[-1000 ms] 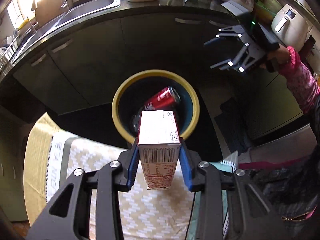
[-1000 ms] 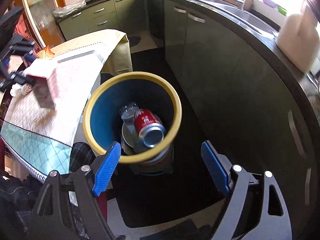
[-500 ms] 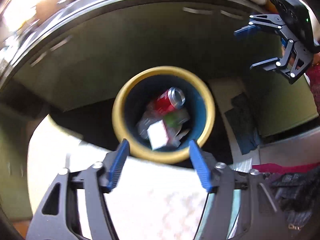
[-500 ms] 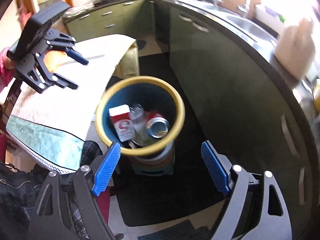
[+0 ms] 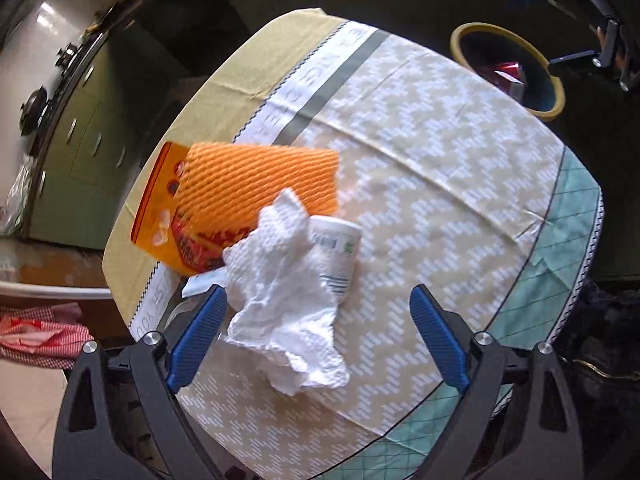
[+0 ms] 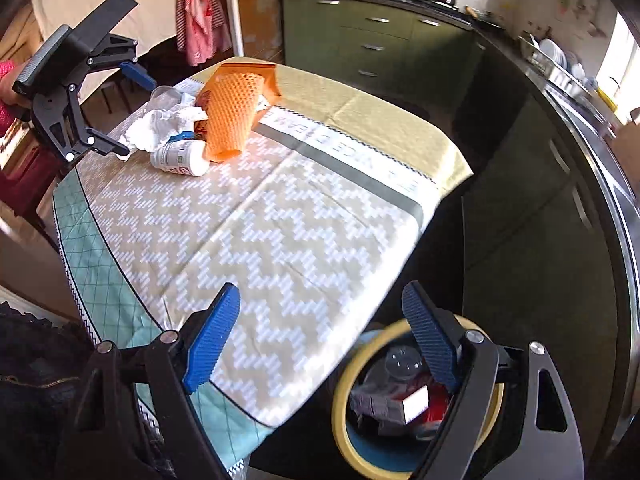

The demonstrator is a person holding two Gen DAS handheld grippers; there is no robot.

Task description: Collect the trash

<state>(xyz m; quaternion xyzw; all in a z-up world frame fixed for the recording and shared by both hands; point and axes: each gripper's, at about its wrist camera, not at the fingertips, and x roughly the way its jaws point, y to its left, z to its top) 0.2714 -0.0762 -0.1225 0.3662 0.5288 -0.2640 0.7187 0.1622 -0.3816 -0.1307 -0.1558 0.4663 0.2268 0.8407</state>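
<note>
Here the left gripper (image 5: 316, 332) hangs over the table (image 5: 460, 168) with its jaws spread wide and empty, and the crumpled paper towel (image 5: 286, 292) lies right between and just ahead of its fingertips. The towel partly covers a small white bottle (image 5: 338, 252) lying on its side, its long axis running away from the gripper. Beyond them sit an orange foam net (image 5: 256, 184) and an orange packet (image 5: 160, 204). The right gripper (image 6: 320, 340), also spread and empty, is well apart, near the yellow-rimmed bin (image 6: 344, 380). The left is plainly nearer. Something clear under the towel's near edge is hard to make out.
</note>
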